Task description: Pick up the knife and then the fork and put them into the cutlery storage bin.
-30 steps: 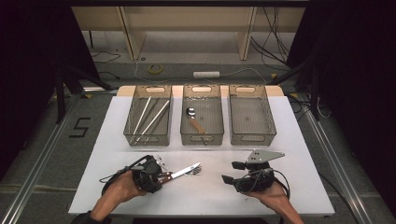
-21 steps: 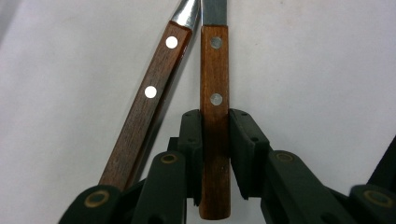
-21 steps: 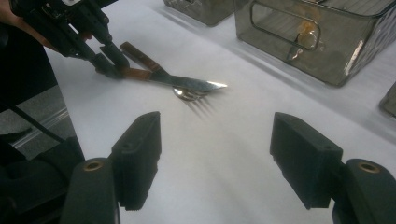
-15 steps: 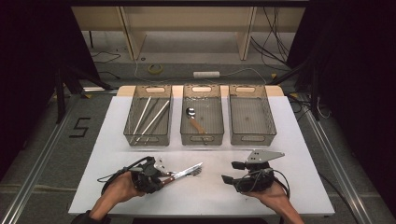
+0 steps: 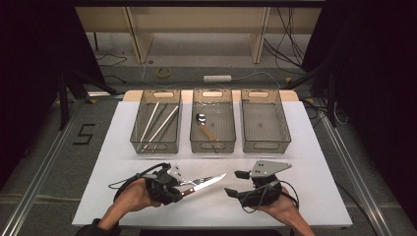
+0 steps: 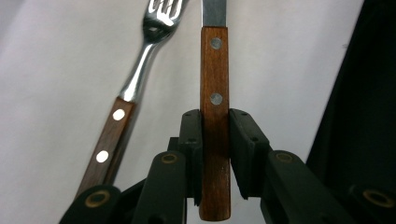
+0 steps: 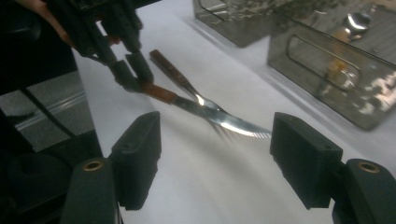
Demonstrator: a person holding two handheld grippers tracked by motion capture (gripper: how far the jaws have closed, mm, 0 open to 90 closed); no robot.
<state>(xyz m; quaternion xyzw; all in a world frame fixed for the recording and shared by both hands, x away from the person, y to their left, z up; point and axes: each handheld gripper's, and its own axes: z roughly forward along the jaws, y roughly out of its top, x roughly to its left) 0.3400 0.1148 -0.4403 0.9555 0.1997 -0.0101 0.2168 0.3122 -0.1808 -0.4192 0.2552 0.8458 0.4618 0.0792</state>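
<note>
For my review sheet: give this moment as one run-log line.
left gripper: shut on knife handle, jaws just closed | fork: lies on table beside it | right gripper: open, holds nothing

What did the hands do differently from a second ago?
The left tongs have just closed on the knife by its wooden handle and lifted it, blade tilting up. The fork stayed on the table; the right tongs stayed open and still.
</note>
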